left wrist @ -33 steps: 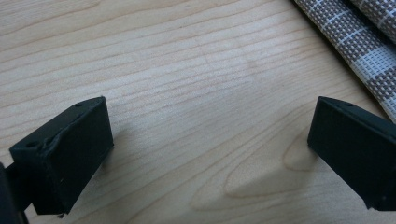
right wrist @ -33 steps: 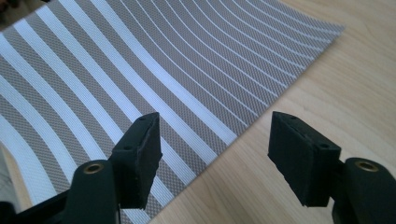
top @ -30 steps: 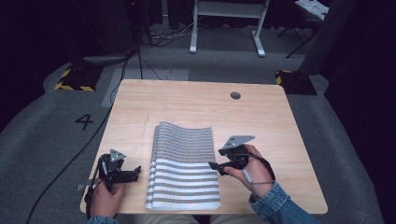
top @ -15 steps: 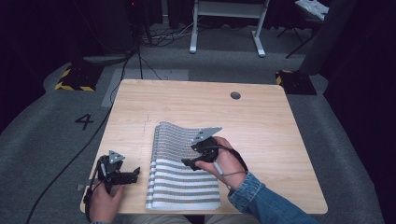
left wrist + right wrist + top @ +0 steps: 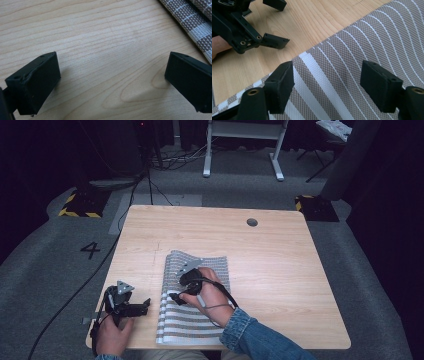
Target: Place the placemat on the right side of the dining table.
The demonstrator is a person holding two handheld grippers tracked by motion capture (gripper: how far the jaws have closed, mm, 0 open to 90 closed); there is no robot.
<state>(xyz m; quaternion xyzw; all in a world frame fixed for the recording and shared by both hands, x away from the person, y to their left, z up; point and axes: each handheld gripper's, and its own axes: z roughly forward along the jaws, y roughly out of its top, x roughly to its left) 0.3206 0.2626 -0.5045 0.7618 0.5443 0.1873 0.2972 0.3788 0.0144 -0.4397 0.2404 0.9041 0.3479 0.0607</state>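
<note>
A brown-and-white striped woven mat (image 5: 200, 320) lies folded on the wooden table (image 5: 280, 270), near the front edge. My right gripper (image 5: 176, 290) hovers open over the mat's left part, its jaws pointing at the left edge. In the right gripper view the right gripper (image 5: 329, 85) straddles the mat (image 5: 367, 47) just inside its edge, with nothing between the jaws. My left gripper (image 5: 144, 306) rests open on bare wood a little left of the mat. In the left gripper view the left gripper (image 5: 112, 80) frames bare table, with the mat's edge (image 5: 192, 20) at the top right.
A round cable hole (image 5: 252, 222) sits in the table's far right part. A cable (image 5: 100, 270) trails off the table's left side to the floor. The left gripper (image 5: 275, 22) shows close by in the right gripper view.
My right gripper has moved left across the mat, from beside its right edge to over its left part. The left gripper has stayed where it was.
</note>
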